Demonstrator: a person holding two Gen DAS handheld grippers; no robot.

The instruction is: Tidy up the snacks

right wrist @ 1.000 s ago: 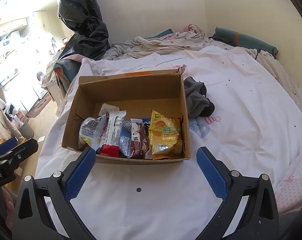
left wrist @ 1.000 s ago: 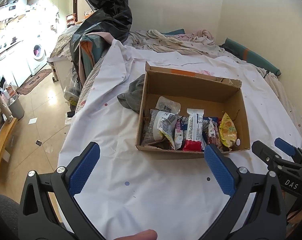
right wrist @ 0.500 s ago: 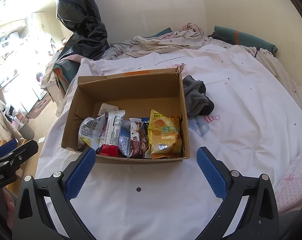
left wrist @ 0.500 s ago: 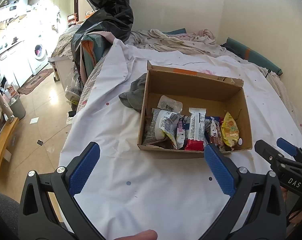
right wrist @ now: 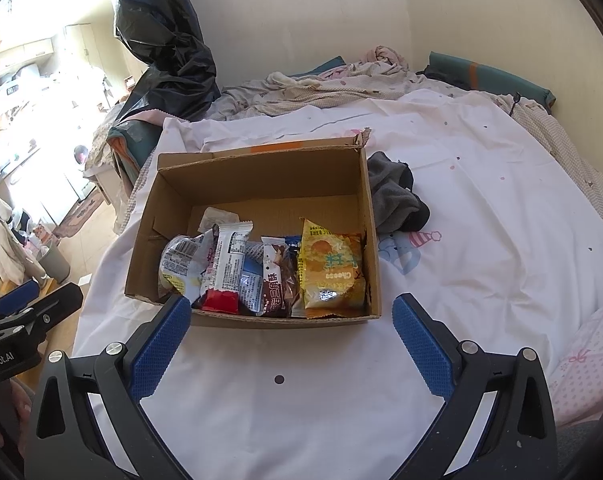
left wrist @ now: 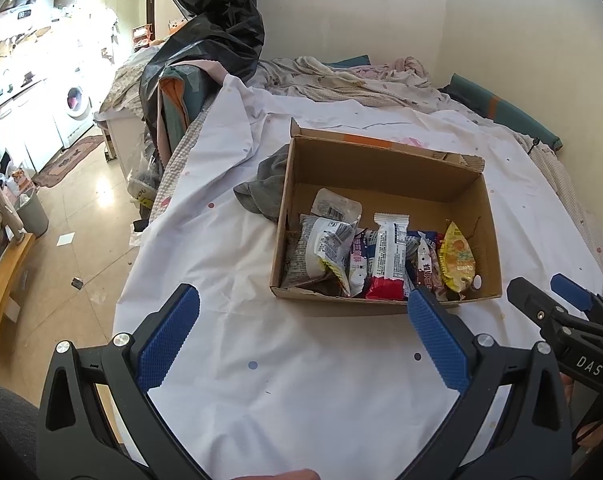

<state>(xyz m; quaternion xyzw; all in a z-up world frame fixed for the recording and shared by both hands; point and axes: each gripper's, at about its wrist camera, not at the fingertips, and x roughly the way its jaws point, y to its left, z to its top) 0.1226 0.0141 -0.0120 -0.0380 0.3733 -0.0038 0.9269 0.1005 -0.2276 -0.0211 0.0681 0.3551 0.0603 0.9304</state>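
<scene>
Barely shifted — left gripper and right gripper spread before box

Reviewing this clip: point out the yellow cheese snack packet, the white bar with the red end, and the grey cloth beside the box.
yellow cheese snack packet (right wrist: 331, 270), right wrist view, printed front.
white bar with the red end (right wrist: 226, 264), right wrist view, white middle.
grey cloth (right wrist: 393, 196), right wrist view, folded middle.

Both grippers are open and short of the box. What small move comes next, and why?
Probably the right gripper eases forward over the box near wall toward the yellow packet. It is open and empty, the packet stands nearest it at the row's right end, and the left gripper hangs equally idle.
</scene>
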